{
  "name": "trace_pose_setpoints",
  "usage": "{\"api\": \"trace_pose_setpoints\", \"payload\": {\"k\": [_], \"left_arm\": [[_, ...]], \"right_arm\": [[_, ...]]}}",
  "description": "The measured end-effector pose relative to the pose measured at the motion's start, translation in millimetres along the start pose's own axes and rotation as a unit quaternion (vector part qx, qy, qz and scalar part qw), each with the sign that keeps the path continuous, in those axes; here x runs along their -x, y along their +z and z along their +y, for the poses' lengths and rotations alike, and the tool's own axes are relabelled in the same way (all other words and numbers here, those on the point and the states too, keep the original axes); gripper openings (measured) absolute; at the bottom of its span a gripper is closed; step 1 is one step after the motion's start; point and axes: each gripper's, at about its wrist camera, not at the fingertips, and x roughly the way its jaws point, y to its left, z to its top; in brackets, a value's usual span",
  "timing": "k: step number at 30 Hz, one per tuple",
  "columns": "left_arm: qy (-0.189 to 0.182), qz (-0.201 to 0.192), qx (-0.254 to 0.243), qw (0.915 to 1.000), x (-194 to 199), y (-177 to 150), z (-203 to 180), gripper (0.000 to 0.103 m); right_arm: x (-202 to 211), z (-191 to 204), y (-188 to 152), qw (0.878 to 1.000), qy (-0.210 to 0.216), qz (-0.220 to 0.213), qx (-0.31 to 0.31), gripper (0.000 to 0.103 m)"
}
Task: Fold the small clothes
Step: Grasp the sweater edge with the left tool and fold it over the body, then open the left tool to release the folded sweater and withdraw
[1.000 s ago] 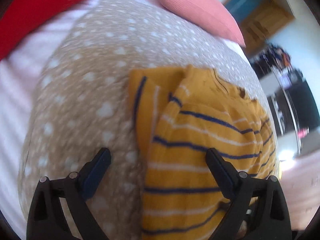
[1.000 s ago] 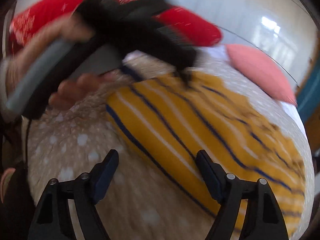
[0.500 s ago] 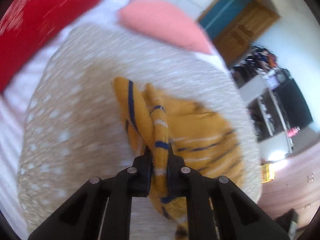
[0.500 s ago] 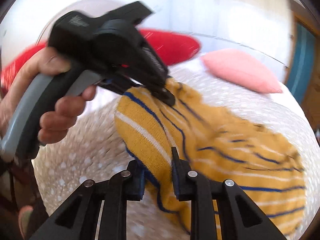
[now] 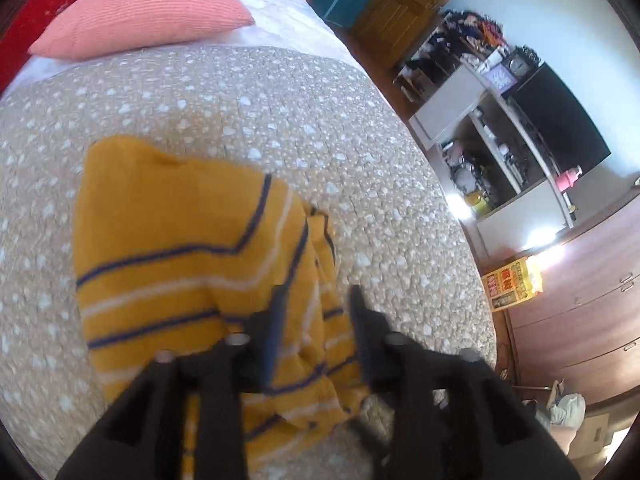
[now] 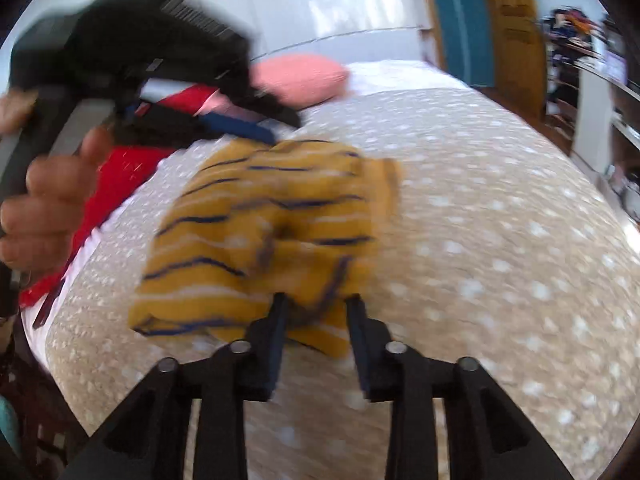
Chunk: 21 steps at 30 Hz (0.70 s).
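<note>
Left wrist view: the left gripper [image 5: 314,320] hangs over the folded-over edge of the jumper [image 5: 172,240], its jaws just opening, now narrow, with yellow knit lying between them; whether the pads press it I cannot tell through the blur. The jumper sits on the dotted blanket [image 5: 280,112], stripes running across, the bulk up and left of the fingers. The pink pillow [image 5: 140,12] lies beyond.

Right wrist view: the right gripper [image 6: 314,320] stands at the near hem, jaws also just parting, narrow, cloth between them, grip unclear. The jumper is bunched, straight ahead. Both grippers sit equally close; a hand [image 6: 44,208] holds the left one at the far-left edge.
</note>
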Motion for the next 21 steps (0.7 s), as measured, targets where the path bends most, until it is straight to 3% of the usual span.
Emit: {"api": "trace_pose_setpoints", "payload": {"k": [2, 4, 10, 14, 15, 17, 19, 21], "left_arm": [[0.020, -0.037, -0.003, 0.9991, 29, -18, 10, 0.067], [0.049, -0.057, -0.010, 0.9971, 52, -41, 19, 0.073], [0.114, -0.079, 0.023, 0.9901, 100, -134, 71, 0.075], [0.108, -0.078, 0.064, 0.9890, 107, -177, 93, 0.075], [0.099, -0.079, 0.080, 0.9887, 112, -186, 101, 0.075], [0.090, -0.083, 0.099, 0.9875, 117, -196, 108, 0.075], [0.082, -0.091, 0.118, 0.9854, 124, -207, 115, 0.075], [0.078, -0.095, 0.124, 0.9847, 128, -215, 118, 0.075]], "right_arm": [[10, -15, 2, 1.000, 0.001, -0.011, -0.019, 0.041], [22, -29, 4, 0.999, 0.013, -0.024, -0.044, 0.052], [31, -2, 25, 0.994, 0.057, -0.070, -0.064, 0.066], [-3, 33, 44, 0.996, 0.064, -0.053, -0.014, 0.069], [-18, 40, 47, 0.998, 0.056, -0.027, 0.006, 0.060], [-43, 38, 50, 0.998, 0.052, 0.040, 0.011, 0.010], [-39, 2, 53, 0.988, 0.120, 0.044, -0.087, 0.009], [-26, -35, 48, 0.973, 0.154, 0.026, -0.171, 0.008]]}}
